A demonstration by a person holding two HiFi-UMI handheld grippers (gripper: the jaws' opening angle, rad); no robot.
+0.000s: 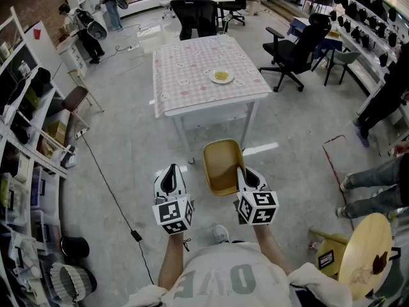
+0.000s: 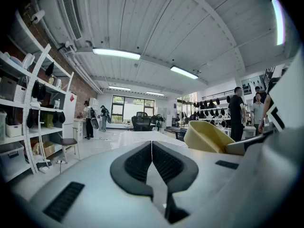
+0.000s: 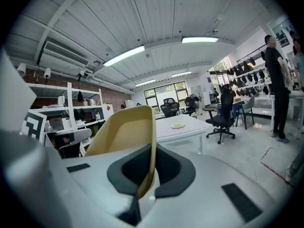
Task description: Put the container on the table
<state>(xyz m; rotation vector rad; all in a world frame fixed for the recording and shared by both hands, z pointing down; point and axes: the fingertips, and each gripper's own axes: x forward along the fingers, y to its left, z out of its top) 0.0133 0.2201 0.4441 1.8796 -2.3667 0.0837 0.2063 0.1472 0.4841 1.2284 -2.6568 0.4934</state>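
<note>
A yellow rectangular container hangs in the air in front of me, short of the table. My right gripper is shut on its right rim; in the right gripper view the yellow wall stands clamped between the dark pads. My left gripper is shut with nothing in it, a little left of the container; its pads meet. The left gripper view shows the container at the right. The table wears a pink checked cloth and lies ahead.
A small plate with yellow food sits on the table's right side. Black office chairs stand beyond and right of the table. Shelving lines the left wall. A cable runs across the floor. People's legs and a round wooden stool are at the right.
</note>
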